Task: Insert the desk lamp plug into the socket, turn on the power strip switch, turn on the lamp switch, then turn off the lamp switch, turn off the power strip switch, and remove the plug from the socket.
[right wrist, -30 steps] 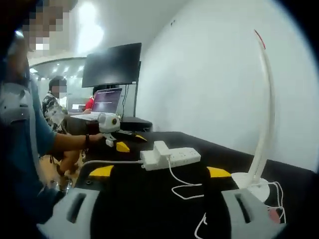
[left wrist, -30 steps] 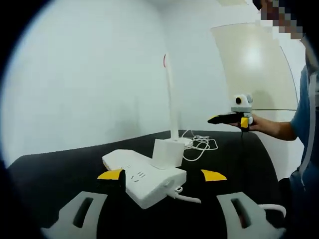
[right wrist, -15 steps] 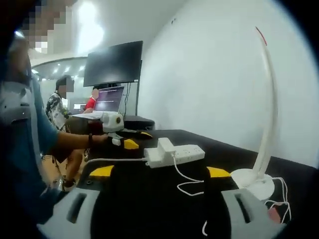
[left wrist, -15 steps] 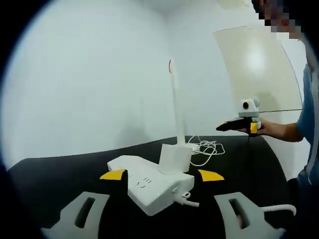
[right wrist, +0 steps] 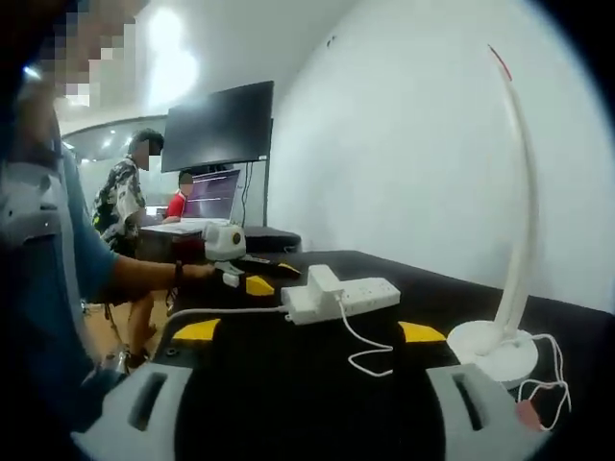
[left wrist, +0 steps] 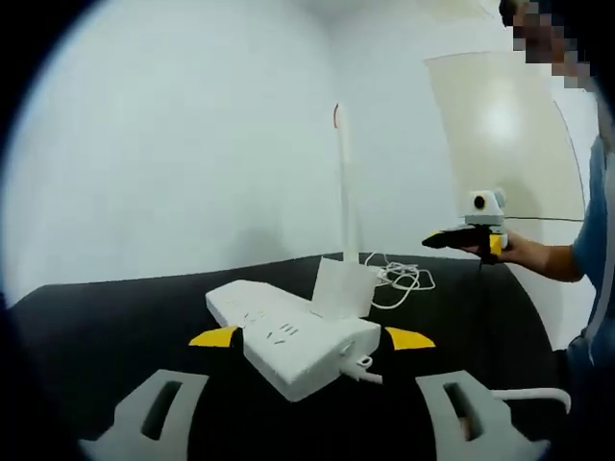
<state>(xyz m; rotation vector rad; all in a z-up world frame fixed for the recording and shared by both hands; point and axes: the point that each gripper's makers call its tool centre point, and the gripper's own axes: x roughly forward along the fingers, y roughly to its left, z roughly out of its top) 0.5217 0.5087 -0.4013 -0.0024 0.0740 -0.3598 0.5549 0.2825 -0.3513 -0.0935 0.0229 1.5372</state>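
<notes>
- Hovering wide open and holding nothing, the left gripper (left wrist: 307, 338) has the strip (left wrist: 291, 338) sitting right between its jaw tips, plug (left wrist: 341, 289) already seated in it.
- Right gripper (right wrist: 312, 332) is spread open and empty too, strip (right wrist: 342, 297) ahead of it, lamp (right wrist: 500, 338) off to its right.
- Guessing the switch press comes next: steady the strip's end with one tip and push straight down so it doesn't skid.

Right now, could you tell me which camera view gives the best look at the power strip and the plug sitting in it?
The left gripper view: the power strip lies close between the open jaws, socket holes visible, the white plug standing on it. In the right gripper view the power strip appears smaller and farther off, its plug just a small block on top.
</notes>
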